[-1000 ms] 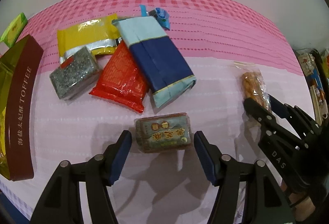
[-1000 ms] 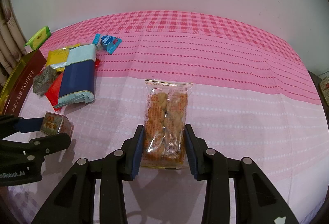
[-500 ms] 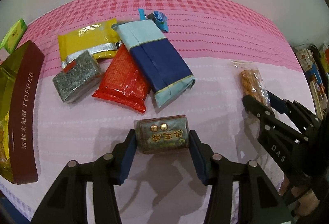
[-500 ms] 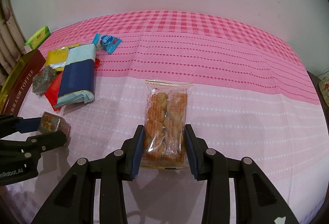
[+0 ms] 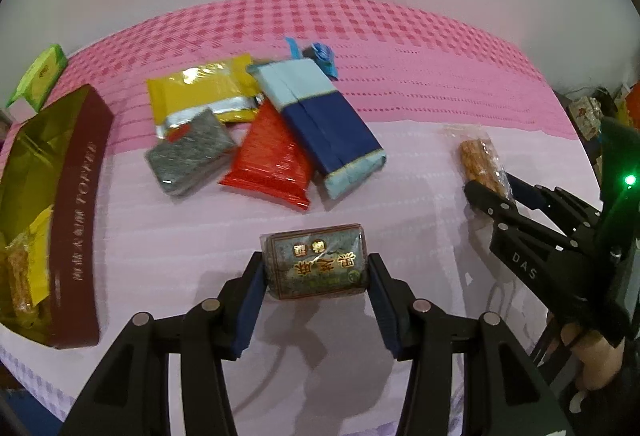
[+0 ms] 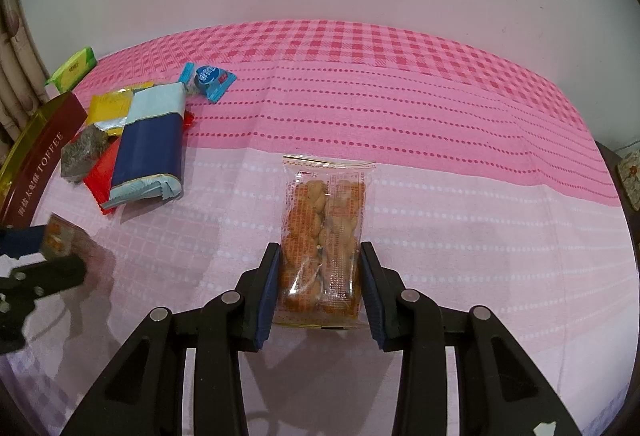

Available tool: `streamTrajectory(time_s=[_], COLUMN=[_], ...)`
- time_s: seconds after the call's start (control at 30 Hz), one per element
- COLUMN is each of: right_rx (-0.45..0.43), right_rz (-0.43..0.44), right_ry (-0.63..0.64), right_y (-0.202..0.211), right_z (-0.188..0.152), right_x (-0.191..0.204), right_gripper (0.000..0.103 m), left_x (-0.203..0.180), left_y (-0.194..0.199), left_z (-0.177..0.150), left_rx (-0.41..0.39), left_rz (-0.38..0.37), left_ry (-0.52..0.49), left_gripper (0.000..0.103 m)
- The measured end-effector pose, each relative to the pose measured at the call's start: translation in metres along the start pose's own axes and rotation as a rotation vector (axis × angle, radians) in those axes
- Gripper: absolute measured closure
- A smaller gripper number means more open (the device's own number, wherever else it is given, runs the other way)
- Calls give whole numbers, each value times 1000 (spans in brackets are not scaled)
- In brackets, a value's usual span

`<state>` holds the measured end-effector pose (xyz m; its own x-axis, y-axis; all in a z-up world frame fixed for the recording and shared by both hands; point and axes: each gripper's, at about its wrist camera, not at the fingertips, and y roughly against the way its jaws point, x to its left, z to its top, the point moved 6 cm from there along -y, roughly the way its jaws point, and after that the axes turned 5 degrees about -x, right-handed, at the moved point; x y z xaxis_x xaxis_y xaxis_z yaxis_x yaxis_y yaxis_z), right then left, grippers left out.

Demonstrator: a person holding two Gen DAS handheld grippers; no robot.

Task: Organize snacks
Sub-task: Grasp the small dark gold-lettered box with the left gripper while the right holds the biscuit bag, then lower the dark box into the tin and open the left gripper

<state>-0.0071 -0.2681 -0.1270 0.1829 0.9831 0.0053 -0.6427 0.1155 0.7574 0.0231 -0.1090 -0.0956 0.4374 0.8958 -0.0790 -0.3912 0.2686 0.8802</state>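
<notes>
Two snacks were held at this moment, one in each tool. The left tool [image 5: 316, 276] was seen pinching a small dark green packet [image 5: 316, 262] by its short ends, its jaws having just been closing onto it, so that the packet's long axis ran crosswise between the pads; a shadow beneath it suggested that it had been raised just clear of the table [image 5: 420, 163]. The right tool [image 6: 320, 284] was pressed against the long sides of a clear bag of twisted biscuits [image 6: 324, 236], whose long axis pointed straight ahead, away from the tool, with its far end seemingly resting on the pink cloth. An open toffee box [image 5: 76, 211] was seen at the left edge of the left wrist view, with a few wrapped snacks already inside, and it was judged to be the likely place for collecting. The box lay to the left of the green packet and near it, whereas the biscuit bag was well apart from it on the right; the left hand was therefore judged the nearer. Between them, beyond the packet, a loose pile was left: a yellow pouch [image 5: 200, 91], a grey packet [image 5: 190, 155], a red packet [image 5: 268, 159] and a blue-wrapped packet [image 5: 320, 115].
</notes>
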Motion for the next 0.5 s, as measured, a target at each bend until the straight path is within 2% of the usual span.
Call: streamTrajectory(time_s=[0.2,0.5], right_rx=[0,6], right_rz=[-3,-14], right_ry=[-1,-9], right_y=[0,-2], right_z=[0,0], right_x=[0,1], right_gripper=[67,67], left_x=[31,118], left_y=[27,53], left_z=[1,5], left_rx=[-44,-84], left_rz=[46,163], left_ry=[19,112], left_gripper=[52,52])
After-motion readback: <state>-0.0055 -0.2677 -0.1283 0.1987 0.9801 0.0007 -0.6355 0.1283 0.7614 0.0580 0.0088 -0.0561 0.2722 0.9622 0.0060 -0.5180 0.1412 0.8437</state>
